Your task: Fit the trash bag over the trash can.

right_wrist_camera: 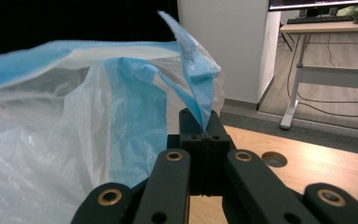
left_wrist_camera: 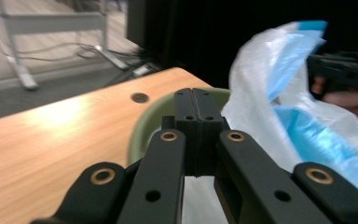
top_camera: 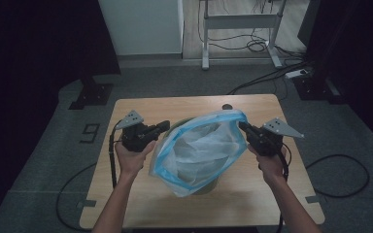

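A translucent white plastic bag [top_camera: 199,150] with a blue rim stands open over a pale green bin [top_camera: 208,187] in the middle of the wooden table [top_camera: 141,194]. My right gripper [top_camera: 243,127] is shut on the blue rim at the bag's far right corner; the film [right_wrist_camera: 200,93] rises out of its tips [right_wrist_camera: 204,122]. At the bag's left edge my left gripper [top_camera: 164,126] is shut. Its closed tips [left_wrist_camera: 196,95] show no film between them, with the bin's rim [left_wrist_camera: 144,130] just behind and the bag [left_wrist_camera: 270,102] to their right.
A round cable hole [top_camera: 227,107] sits near the table's far edge. Beyond the table stand a white cabinet [top_camera: 143,26] and a desk frame [top_camera: 240,22], with cables and a power strip [top_camera: 298,74] on the floor.
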